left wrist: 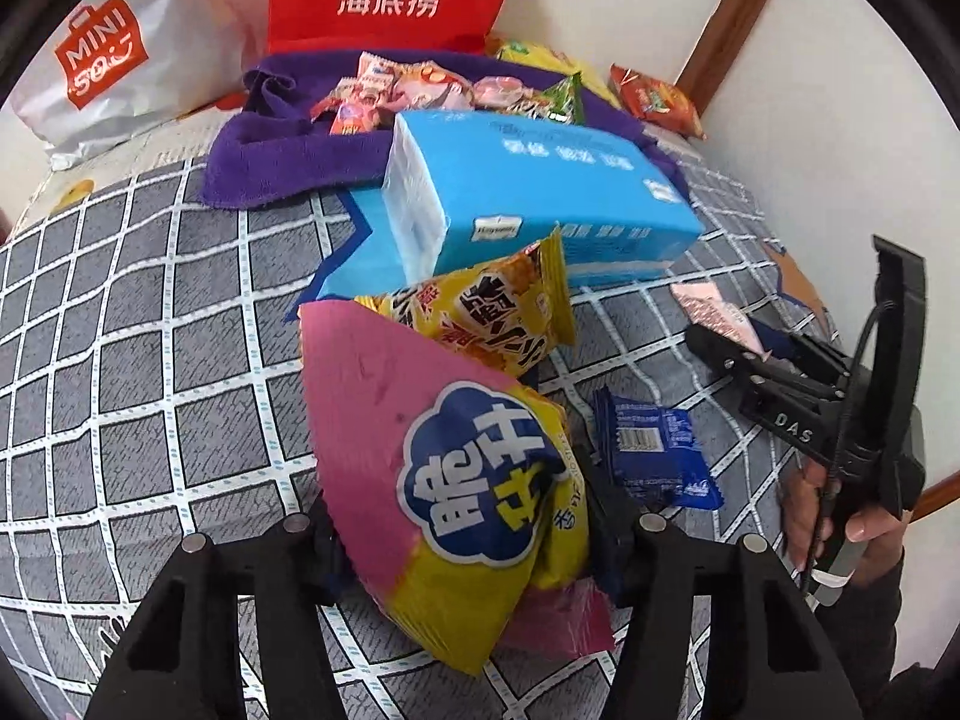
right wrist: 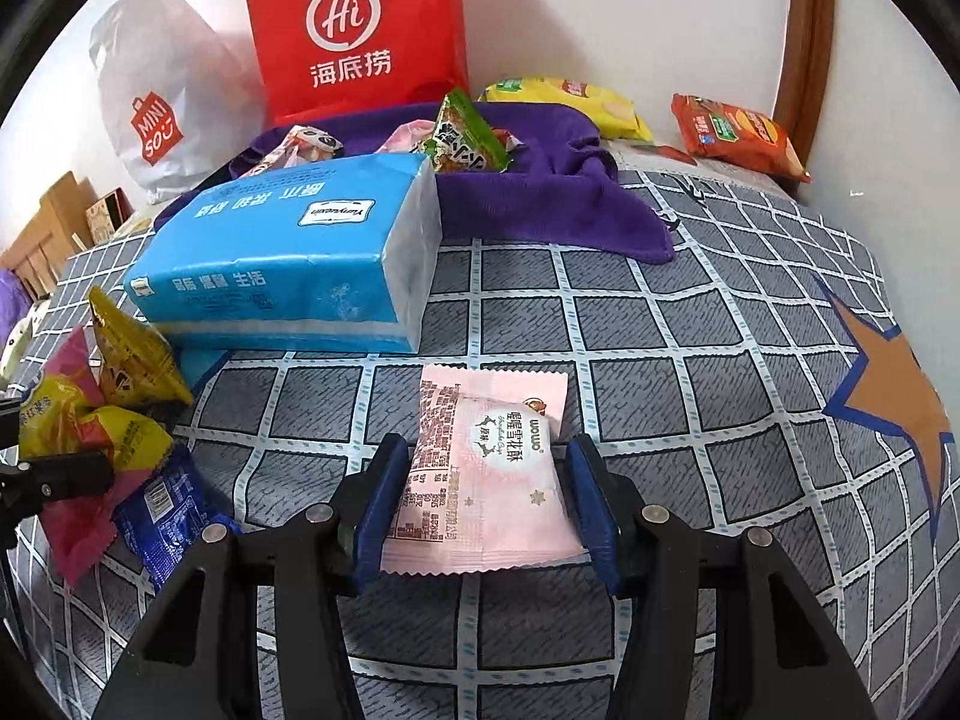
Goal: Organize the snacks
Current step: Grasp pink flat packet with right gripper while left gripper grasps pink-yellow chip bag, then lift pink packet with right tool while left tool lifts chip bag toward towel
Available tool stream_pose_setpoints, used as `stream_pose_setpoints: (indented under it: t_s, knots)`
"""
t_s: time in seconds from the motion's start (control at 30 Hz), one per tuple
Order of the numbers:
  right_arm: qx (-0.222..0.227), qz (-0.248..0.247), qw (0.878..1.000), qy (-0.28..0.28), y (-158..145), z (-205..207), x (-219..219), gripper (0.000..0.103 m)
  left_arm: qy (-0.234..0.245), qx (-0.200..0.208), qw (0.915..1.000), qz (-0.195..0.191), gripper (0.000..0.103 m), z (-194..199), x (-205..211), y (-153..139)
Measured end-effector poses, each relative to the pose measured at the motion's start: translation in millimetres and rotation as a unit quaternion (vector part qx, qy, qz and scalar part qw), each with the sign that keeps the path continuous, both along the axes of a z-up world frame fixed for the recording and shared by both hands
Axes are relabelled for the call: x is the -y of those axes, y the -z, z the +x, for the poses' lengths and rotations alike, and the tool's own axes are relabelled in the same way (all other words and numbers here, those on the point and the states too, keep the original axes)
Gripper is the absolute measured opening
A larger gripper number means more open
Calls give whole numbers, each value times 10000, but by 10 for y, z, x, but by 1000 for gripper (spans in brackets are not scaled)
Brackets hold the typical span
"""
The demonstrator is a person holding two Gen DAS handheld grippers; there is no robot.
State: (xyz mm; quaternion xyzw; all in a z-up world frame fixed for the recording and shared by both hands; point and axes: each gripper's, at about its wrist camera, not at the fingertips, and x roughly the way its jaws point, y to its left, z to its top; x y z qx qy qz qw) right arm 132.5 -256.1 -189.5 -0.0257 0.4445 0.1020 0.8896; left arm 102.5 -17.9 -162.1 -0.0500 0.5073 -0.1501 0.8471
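Pink-and-yellow crinkly snack bag (left wrist: 456, 480) sits clamped in the left gripper (left wrist: 462, 546) on the checked bedspread (right wrist: 690, 330), the right gripper (right wrist: 486, 498) squeezing a pale pink flat packet (right wrist: 480, 474); both probably need lifting toward the purple cloth (right wrist: 540, 192).

Left tongs (left wrist: 462, 546) angled down, fingers clamped on either side of a bag. Right tongs (right wrist: 480, 498) angled down, blue pads (right wrist: 375, 510) pressing a packet; hand (left wrist: 840, 516) grips the handle.
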Motion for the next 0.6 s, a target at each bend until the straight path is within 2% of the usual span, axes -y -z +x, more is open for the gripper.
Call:
stream_pose_setpoints:
  t_s: [0.07, 0.27, 0.43, 0.6]
  knots:
    - [1, -16, 10000, -2, 1, 1, -9, 55, 16, 89, 10000, -5, 53, -9, -20, -19]
    - [-13, 77, 10000, 8, 2, 7, 10, 55, -120, 456, 9986, 226, 53, -48, -144, -38]
    - [-7, -31, 10000, 1, 4, 7, -16, 55, -258, 680, 9973, 80, 54, -67, -237, 25]
    - [-11, -31, 10000, -9, 1, 11, -14, 55, -422, 1070, 9932, 168, 54, -96, -260, 83]
